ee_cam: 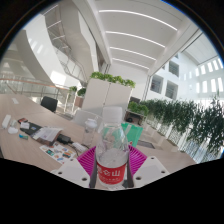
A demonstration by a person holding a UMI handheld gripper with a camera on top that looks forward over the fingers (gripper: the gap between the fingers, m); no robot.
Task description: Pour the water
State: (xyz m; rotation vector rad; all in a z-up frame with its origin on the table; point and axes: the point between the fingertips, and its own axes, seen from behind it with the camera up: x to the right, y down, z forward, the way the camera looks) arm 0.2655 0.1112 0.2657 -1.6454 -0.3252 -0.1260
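One clear water bottle point(112, 157) with a red label stands upright between the gripper point(112, 165) fingers, whose pink pads point(88, 158) clasp its sides. It is held above a cluttered table point(30, 112), with white planters point(108, 93) beyond.

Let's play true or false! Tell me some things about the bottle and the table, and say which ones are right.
1. The bottle stands between the gripper's fingers. True.
2. The bottle has a blue label. False: its label is red.
3. The bottle lies on its side. False: it is upright.
4. Things lie scattered on the table beyond the fingers. True.
5. A white planter with green plants on top stands behind the bottle. True.
6. The bottle's cap is still on. Cannot tell; the top is too small to make out.
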